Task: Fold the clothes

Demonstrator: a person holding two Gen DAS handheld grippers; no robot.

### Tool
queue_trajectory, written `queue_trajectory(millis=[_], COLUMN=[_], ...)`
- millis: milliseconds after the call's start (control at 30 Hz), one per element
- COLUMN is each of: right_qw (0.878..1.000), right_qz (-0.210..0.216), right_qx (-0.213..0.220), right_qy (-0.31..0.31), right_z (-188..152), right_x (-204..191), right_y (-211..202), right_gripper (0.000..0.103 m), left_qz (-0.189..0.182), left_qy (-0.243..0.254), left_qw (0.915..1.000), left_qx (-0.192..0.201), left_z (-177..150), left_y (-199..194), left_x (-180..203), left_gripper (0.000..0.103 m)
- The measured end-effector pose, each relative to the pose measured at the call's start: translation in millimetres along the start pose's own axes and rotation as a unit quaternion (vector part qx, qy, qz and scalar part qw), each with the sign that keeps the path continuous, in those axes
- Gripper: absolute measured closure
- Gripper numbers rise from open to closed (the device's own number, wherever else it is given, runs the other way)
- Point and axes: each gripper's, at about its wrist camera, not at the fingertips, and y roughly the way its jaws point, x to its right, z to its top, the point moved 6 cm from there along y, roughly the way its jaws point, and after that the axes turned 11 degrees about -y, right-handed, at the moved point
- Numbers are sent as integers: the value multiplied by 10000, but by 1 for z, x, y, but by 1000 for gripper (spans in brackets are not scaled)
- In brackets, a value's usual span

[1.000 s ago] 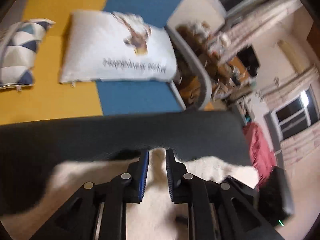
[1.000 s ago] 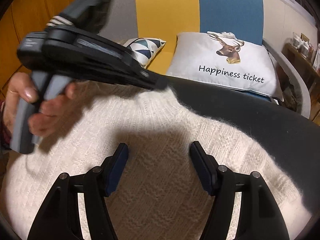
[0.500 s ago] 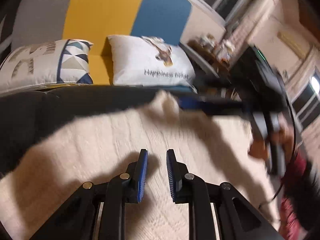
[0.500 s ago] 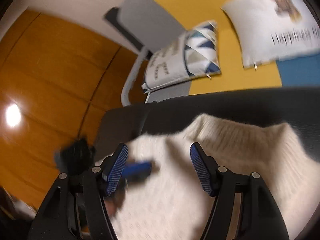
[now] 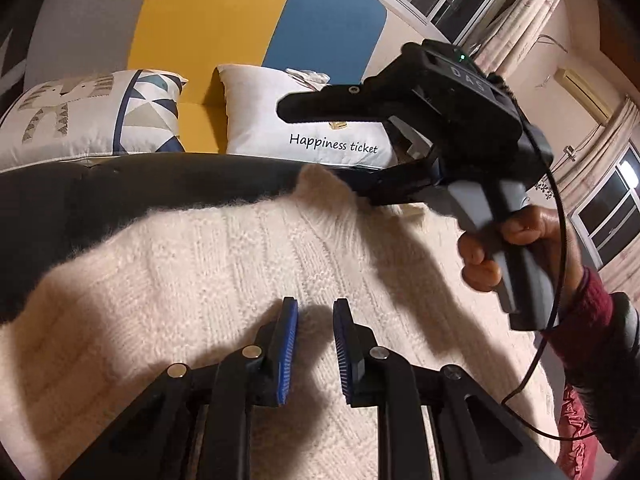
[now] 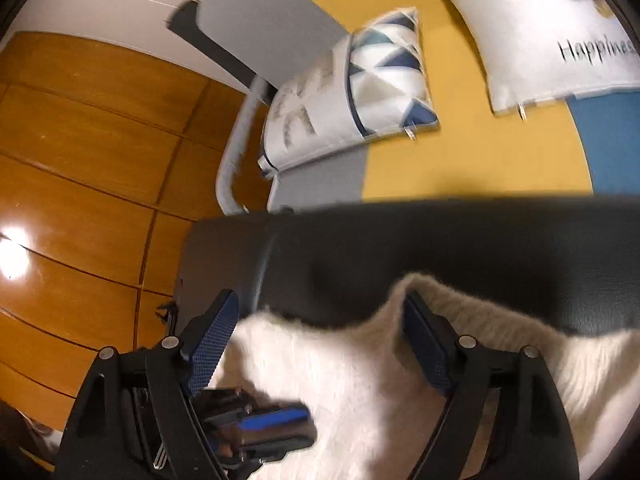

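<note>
In the left wrist view, the cream sweater (image 5: 248, 280) was seen spread on the dark surface (image 5: 120, 184); the left gripper (image 5: 315, 344) was held narrow and empty above the knit. The right gripper (image 5: 352, 152) was seen at two o'clock by a raised corner.

In the right wrist view, the right gripper (image 6: 320, 344) was seen opening around that corner at twelve o'clock, unpinched; the fold could be lost there if the corner slumped. No containers were seen.

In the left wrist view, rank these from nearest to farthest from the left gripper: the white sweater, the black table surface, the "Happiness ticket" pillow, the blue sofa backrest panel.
1. white sweater: directly under the left gripper.
2. black table surface: just beyond the sweater's far edge.
3. "Happiness ticket" pillow: behind the table, on the sofa.
4. blue sofa backrest panel: behind the pillow, farthest.
</note>
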Motion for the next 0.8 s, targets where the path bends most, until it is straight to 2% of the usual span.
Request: queue_trajectory(millis=[133,233,333,400,433,467,533,567,600,667,733,800], right_qw=[9983,9978,9985,9973,9962,9949,9932,9937,9938,9941,9943,9907], right_qz=[-419,-329,-276,-441,-576,-767,-1066,-1086,-1102,-1052,-1012,-1293], right_qx=[318,431,10,-322,-468,-499,-311,-92,65,254,343,385], right_qy=[-266,-387,-479,-490,-458,-428,-351,-242,-142,-37,7,-177], right_z=[4,-6,-28,-45,-53,-60,-68,-69,-72,-77,-78,-77], right_x=[-7,-14,-14,-6,0,10,28,35,43,52,53,40], right_y=[-33,-63,-72,-69,-67,-67,-76,-83,-89,-93,-96,-102], right_gripper=[19,19,19,19,19,19,27,37,53,67,68,64], left_qz=[-152,-179,-34,342,557,587,472,457,471,487,438,285], left_qy=[10,222,434,373,328,246,66,42,42,-22,-217,-408], left_qw=[9998,9995,9990,9987,9978,9979,9989,9989,9989,9988,9987,9983], left_qx=[95,148,-23,-112,-147,-119,-2,42,70,108,140,316], left_z=[15,29,44,50,53,54,54,53,52,53,56,57], left_y=[0,4,24,41,50,53,51,50,49,46,39,22], left_x=[10,25,32,23,17,12,5,4,4,4,5,7], left_gripper=[85,85,85,85,89,91,91,91,91,91,89,87])
